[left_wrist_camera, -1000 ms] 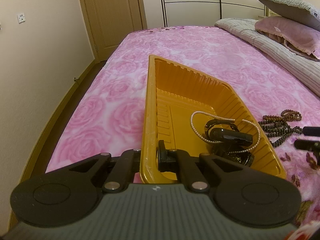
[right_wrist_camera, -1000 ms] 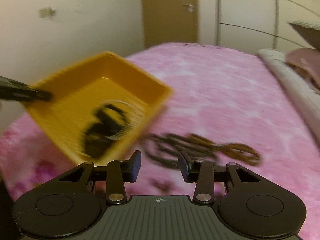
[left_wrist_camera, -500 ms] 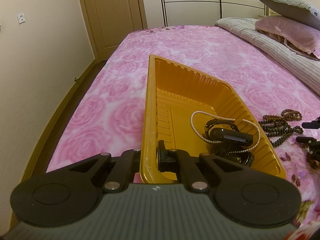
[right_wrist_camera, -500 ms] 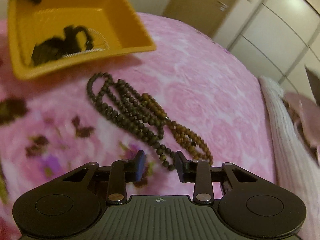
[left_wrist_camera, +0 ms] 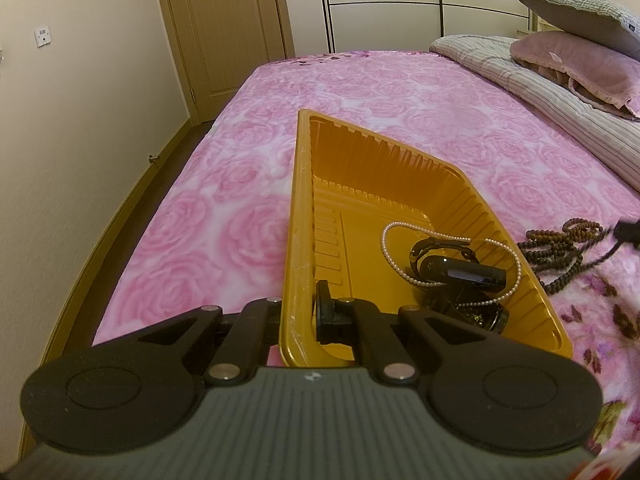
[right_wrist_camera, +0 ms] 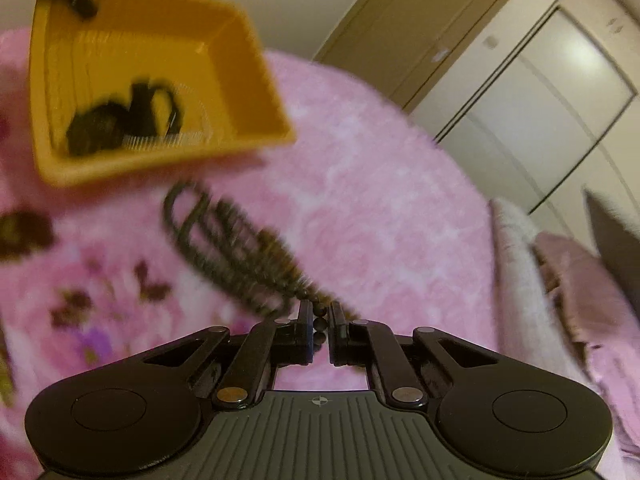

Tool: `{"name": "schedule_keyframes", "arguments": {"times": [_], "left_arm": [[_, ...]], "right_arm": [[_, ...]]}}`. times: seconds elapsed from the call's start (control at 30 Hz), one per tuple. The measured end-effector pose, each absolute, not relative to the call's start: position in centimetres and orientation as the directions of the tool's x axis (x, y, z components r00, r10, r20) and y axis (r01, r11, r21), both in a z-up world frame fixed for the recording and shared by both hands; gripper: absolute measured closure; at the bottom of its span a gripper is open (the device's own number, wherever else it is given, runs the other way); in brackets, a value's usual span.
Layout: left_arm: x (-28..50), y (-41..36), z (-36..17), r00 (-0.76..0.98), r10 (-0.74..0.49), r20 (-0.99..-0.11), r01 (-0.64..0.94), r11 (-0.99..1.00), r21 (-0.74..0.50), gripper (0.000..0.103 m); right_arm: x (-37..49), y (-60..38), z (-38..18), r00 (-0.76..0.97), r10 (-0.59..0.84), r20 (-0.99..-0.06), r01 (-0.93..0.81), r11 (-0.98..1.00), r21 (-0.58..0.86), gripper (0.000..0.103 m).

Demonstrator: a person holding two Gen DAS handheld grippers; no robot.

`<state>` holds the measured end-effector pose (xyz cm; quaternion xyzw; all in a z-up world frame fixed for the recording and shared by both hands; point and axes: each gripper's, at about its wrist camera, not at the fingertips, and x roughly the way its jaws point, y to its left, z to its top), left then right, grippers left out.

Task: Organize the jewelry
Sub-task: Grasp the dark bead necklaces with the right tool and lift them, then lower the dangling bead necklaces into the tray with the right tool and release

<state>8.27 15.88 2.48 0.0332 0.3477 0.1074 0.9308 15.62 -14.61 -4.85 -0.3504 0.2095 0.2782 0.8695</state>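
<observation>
Blurring smears right wrist view; beads hard to count. Right gripper [right_wrist_camera: 319,322] has just been closing, now pinches strand of dark wooden bead necklace [right_wrist_camera: 240,256]. Rest of necklace lies on pink rose bedspread [left_wrist_camera: 248,184], stretched long from fingertips toward orange tray [left_wrist_camera: 294,240]. Left gripper [left_wrist_camera: 298,316] pressed tight on tray's near wall. Pearl string [left_wrist_camera: 386,248] and black band [left_wrist_camera: 460,270] sit inside tray. Tray's long side points toward door [left_wrist_camera: 228,28].

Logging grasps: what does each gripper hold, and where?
Left gripper: tray, by its near rim. Right gripper: bead strand, near one end.
</observation>
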Motion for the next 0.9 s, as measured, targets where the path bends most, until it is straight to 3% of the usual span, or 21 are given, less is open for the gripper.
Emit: {"name": "schedule_keyframes", "arguments": {"times": [0.47, 0.9], "left_arm": [[8.2, 15.8, 2.7, 0.740, 0.217, -0.637, -0.170, 0.976, 0.135, 0.099], [8.1, 15.8, 2.9, 0.745, 0.207, -0.635, -0.163, 0.978, 0.129, 0.098]], "right_arm": [[12.5, -16.3, 8.4, 0.874, 0.396, -0.281, -0.485, 0.705, -0.518, 0.096], [12.2, -16.1, 16.6, 0.867, 0.471, -0.166, -0.466, 0.643, -0.608, 0.096]]}}
